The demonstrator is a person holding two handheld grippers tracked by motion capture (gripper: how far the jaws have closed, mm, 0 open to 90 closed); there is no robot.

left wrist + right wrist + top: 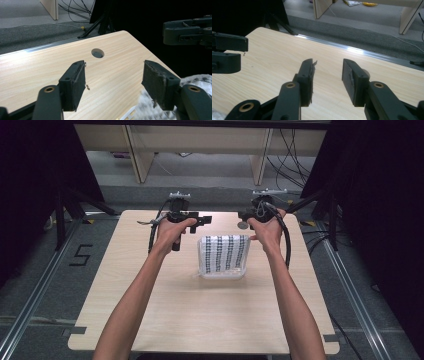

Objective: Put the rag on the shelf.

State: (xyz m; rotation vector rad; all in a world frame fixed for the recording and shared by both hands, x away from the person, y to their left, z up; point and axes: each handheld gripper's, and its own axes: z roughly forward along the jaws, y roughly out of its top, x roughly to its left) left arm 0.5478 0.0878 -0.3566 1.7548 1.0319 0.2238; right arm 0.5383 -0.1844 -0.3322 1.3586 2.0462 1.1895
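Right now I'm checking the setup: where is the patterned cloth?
In the high view the cloth lies folded at mid-table, slightly toward the far edge, just in front of and between the two hands.

Standing on grey carpet [45, 285] between floor rails [27, 305]: pale wooden table [200, 320]. Hanging beside it, black curtains [30, 180]; trailing beyond, cables [295, 157].
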